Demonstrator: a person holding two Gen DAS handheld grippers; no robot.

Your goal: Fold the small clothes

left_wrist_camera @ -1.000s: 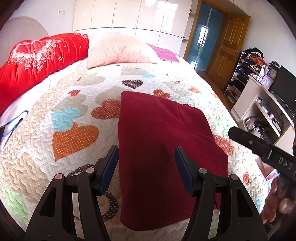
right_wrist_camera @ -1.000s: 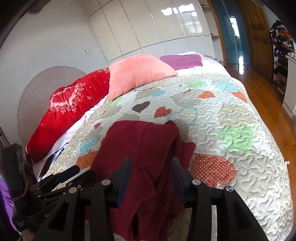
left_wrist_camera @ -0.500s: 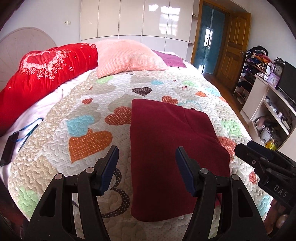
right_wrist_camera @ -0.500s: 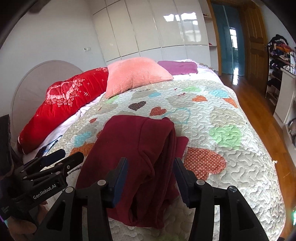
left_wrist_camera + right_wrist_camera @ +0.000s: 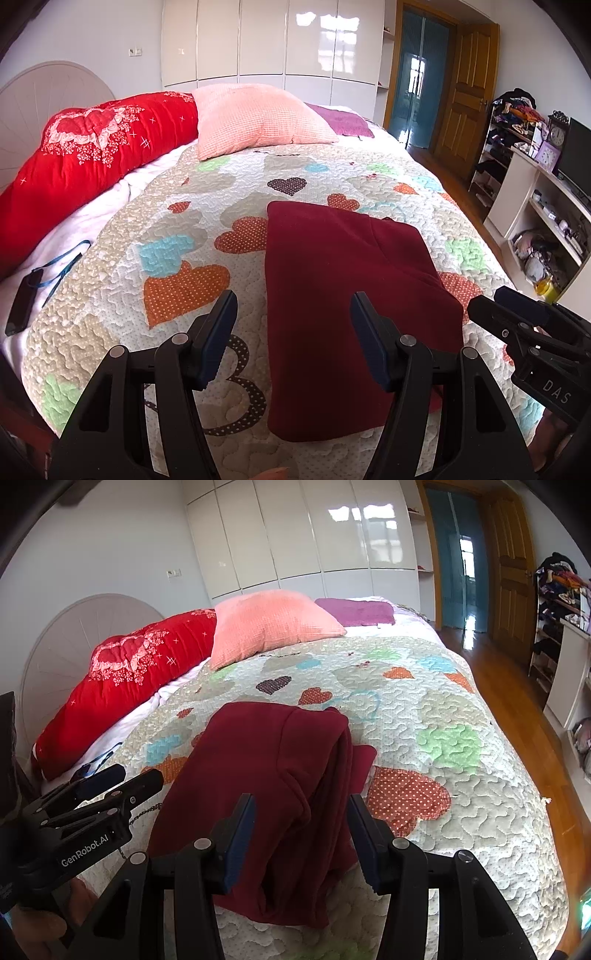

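A dark red garment lies folded on the heart-patterned quilt near the bed's front edge. It also shows in the right wrist view, with bunched folds along its right side. My left gripper is open and empty, held above the garment's front left part. My right gripper is open and empty, held above the garment's front right part. The right gripper shows at the right edge of the left wrist view. The left gripper shows at the left edge of the right wrist view.
A red bolster, a pink pillow and a purple cushion lie at the head of the bed. A black device with a blue strap lies at the left edge. White shelves stand to the right, beyond wooden floor.
Both grippers have pulled back and up from the garment, so more of the bed shows. The garment has not moved. Both stay open.
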